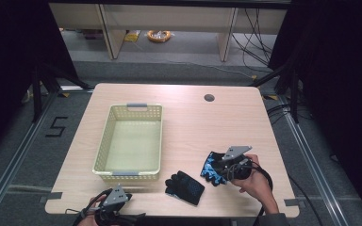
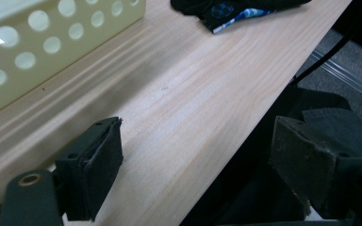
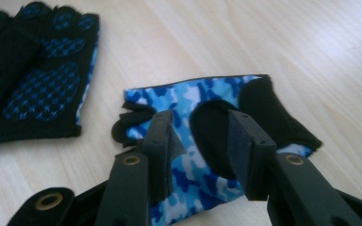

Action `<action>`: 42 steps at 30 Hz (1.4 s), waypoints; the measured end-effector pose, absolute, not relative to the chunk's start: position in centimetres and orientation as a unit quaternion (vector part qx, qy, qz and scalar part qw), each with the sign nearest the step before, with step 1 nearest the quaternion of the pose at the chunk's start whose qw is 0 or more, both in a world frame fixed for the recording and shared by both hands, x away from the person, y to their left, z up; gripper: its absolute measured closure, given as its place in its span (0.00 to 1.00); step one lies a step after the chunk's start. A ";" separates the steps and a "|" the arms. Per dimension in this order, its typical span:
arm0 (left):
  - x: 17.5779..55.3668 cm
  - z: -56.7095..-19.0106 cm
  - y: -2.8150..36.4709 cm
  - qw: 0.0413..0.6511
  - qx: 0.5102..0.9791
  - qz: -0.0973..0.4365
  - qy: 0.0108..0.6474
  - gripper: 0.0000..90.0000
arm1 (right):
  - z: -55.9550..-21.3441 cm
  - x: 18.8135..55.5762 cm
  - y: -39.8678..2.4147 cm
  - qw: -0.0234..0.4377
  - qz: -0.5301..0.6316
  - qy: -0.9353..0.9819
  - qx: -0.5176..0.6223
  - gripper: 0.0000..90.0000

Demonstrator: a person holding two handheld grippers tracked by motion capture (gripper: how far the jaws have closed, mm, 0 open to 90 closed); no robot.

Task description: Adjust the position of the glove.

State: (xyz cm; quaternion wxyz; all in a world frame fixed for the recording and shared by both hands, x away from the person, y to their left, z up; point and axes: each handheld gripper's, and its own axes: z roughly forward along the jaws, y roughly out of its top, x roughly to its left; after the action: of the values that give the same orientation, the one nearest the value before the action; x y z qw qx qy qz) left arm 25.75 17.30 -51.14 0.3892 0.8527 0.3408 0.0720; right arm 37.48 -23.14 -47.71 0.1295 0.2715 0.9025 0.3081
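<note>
Open tabletop (image 1: 193, 117) right of basket (image 1: 129, 141); two gloves (image 1: 185, 187) (image 1: 214, 167) along front edge.

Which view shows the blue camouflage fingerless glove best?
The right gripper view: the blue camouflage fingerless glove lies close, back up, between the right gripper's open jaws. The high view shows it small, partly under that gripper. The left gripper view catches a far glove I can't identify.

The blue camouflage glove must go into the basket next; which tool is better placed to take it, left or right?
Right. The right tool already sits over the blue camouflage glove, jaws slightly apart. The left tool is open at the near table edge, apart from it.
</note>
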 end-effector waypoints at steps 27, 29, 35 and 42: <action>25.6 -51.3 17.2 0.390 0.849 0.065 0.350 0.19 | -49.0 38.0 -22.3 0.114 0.265 0.916 0.277 0.95; 25.6 -51.2 17.2 0.391 0.849 0.067 0.349 0.19 | -48.7 37.7 -22.3 0.117 0.274 0.904 0.307 0.97; 25.7 -51.2 17.1 0.393 0.848 0.067 0.348 0.20 | -46.9 36.8 -23.1 0.135 0.337 0.869 0.336 0.97; 25.8 -50.3 16.4 0.410 0.842 0.080 0.342 0.22 | -44.6 35.2 -22.5 0.147 0.369 0.852 0.342 0.97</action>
State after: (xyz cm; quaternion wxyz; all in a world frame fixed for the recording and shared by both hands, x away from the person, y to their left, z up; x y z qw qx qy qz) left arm 25.77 16.37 -50.33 0.4103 0.8417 0.3419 0.0799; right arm 35.16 -22.48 -44.64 0.1468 0.3424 0.8516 0.3688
